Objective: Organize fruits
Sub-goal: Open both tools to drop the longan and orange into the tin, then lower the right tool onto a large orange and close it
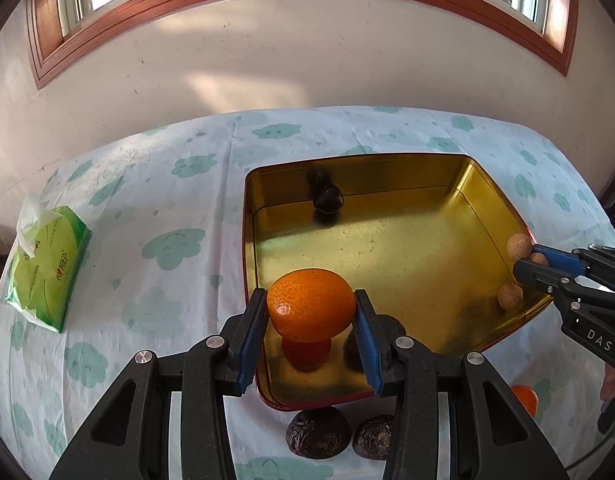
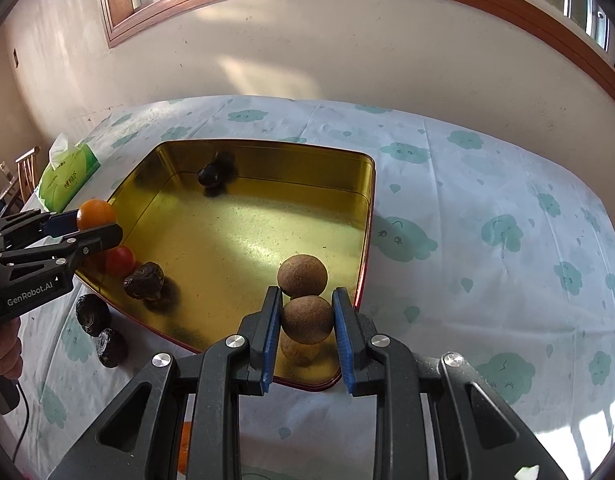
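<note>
My left gripper is shut on an orange and holds it over the near left rim of the gold tin tray. My right gripper is shut on a round brown fruit above the tray's near right corner. A second brown fruit lies just beyond its tips. Inside the tray are a dark round fruit at the far wall and a dark wrinkled fruit near the left side. The shiny walls mirror the held fruits.
Two dark wrinkled fruits sit on the cloud-print cloth just outside the tray's near edge, and another orange lies to the right. A green tissue pack lies at the far left. A wall rises behind the table.
</note>
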